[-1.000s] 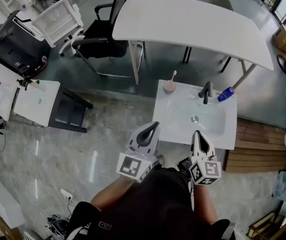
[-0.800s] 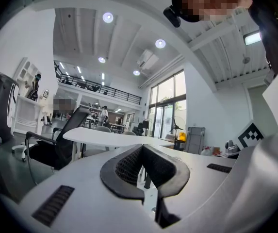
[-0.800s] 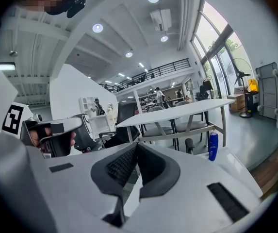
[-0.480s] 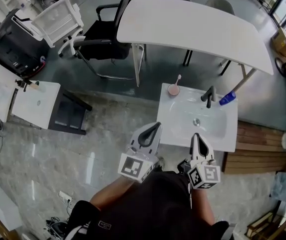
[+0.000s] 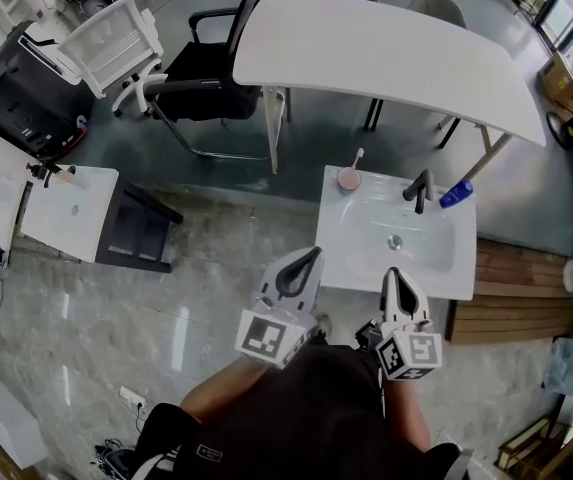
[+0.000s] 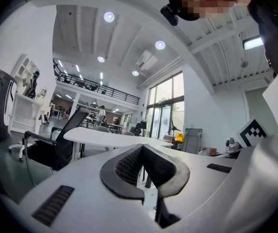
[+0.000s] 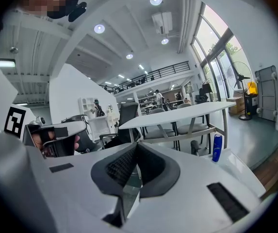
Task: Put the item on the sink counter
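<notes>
White sink counter [image 5: 351, 253], pink cup [image 5: 347, 178] back-left corner, blue bottle [image 5: 454, 195] upright back-right

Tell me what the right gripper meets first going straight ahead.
Probably nothing close: the right gripper points over the sink, passing between pink cup and faucet, toward the white table. Its height is unclear.

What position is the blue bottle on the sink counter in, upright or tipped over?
Upright. The right gripper view shows the blue bottle standing on its base, top end up, at the back of the sink counter.
</notes>
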`<state>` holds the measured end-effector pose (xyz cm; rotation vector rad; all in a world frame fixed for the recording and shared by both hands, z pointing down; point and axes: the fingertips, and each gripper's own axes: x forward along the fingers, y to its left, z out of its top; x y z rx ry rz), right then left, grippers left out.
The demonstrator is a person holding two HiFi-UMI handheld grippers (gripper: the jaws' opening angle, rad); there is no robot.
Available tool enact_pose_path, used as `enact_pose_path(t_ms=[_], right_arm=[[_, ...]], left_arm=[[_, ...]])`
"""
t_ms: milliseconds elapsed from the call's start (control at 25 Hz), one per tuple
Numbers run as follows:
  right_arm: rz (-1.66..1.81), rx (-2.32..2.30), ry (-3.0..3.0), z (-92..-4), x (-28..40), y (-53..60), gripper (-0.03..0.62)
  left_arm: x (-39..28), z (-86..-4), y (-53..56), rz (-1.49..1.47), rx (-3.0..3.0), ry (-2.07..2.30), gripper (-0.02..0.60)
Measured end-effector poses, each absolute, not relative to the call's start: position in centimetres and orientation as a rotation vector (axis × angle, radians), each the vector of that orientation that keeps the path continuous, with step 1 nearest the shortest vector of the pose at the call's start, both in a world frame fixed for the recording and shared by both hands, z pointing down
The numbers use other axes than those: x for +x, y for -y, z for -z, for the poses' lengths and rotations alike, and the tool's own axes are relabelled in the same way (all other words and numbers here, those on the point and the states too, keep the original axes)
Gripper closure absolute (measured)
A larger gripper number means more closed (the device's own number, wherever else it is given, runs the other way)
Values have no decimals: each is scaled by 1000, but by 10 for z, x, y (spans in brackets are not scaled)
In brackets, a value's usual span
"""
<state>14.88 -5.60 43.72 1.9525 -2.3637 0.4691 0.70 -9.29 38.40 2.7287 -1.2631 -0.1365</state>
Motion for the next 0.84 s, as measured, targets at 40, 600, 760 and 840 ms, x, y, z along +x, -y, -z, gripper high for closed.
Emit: enact_pose_path(t_ms=[40, 600, 760, 840], right_arm=[[-468, 1954, 2364, -437, 149, 55, 585], [-462, 1942, 2369, -437, 140, 46, 585], [-454, 1937, 2374, -437, 135, 45, 585], [-452, 1936, 2374, -437, 134, 45, 585]], left_arm=[[7, -384, 92, 136, 2728, 1261, 566], [-1, -381, 83, 154, 2739, 1261, 566], [-5, -382, 81, 155, 2727, 1259, 566], [-7, -382, 81, 158, 2730, 1258, 566]])
